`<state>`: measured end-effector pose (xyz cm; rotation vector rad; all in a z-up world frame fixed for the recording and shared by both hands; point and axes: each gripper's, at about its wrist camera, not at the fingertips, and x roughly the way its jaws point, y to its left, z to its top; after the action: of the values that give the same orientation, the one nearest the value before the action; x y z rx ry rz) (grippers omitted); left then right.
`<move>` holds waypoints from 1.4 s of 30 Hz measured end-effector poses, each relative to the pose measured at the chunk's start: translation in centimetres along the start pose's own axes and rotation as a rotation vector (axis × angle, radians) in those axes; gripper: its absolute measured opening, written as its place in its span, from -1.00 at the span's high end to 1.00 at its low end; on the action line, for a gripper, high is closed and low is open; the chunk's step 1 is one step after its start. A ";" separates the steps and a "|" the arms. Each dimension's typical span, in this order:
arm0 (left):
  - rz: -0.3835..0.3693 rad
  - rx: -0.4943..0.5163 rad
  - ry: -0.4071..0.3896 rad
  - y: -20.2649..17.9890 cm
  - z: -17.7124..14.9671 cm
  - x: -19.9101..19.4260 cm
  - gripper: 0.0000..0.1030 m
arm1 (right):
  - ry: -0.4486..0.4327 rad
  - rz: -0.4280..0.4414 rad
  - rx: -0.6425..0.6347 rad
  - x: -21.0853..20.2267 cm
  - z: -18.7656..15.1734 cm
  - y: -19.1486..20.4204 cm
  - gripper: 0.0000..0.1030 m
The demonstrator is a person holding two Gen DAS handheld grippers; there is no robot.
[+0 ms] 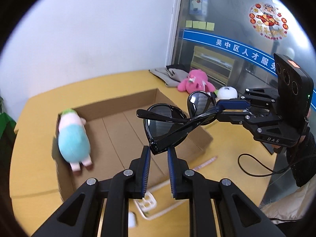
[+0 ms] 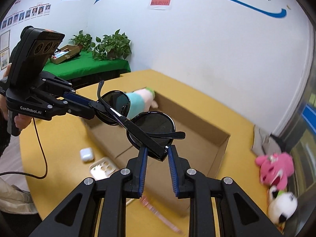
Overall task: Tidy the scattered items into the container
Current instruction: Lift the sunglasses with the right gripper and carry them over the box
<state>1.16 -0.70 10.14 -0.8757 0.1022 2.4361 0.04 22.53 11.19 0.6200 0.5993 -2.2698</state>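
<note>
Black sunglasses (image 1: 167, 122) hang in the air above an open cardboard box (image 1: 118, 98), held at both ends. My left gripper (image 1: 159, 151) is shut on one hinge corner of the frame. My right gripper (image 1: 217, 107) comes in from the right and is shut on the other end. In the right wrist view the right gripper (image 2: 157, 152) pinches a frame corner of the sunglasses (image 2: 152, 126), with the left gripper (image 2: 92, 106) on the far lens side. A blue and pink plush (image 1: 73, 138) lies inside the box (image 2: 197, 114) against its wall.
On the yellow table (image 1: 237, 138) past the box lie a pink plush (image 1: 195, 81), a white plush (image 1: 227, 92) and grey cloth (image 1: 167, 75). A pink pen (image 1: 205, 163), a white tray (image 2: 101, 167) and a white case (image 2: 86, 154) lie near the box's front.
</note>
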 end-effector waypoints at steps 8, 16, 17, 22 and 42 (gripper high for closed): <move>0.029 0.022 -0.010 4.3 5.9 2.7 0.68 | -0.010 -0.013 -0.046 4.9 5.6 -3.6 0.56; 0.041 -0.001 0.032 8.6 9.4 7.8 0.67 | 0.012 -0.015 -0.040 11.1 9.2 -7.9 0.56; 0.044 -0.009 0.042 9.2 9.6 8.7 0.67 | 0.018 -0.010 -0.034 11.9 9.2 -8.5 0.56; 0.064 -0.054 0.115 11.6 9.5 13.2 0.69 | 0.064 0.024 0.004 17.0 8.8 -10.6 0.58; 0.173 -0.154 0.403 16.7 5.3 26.3 0.95 | 0.264 0.168 0.128 31.6 3.0 -14.7 0.62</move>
<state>-27.29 -1.32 -3.53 -1.4749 0.1430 2.4121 -31.64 14.46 -1.35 1.0062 0.5081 -2.0956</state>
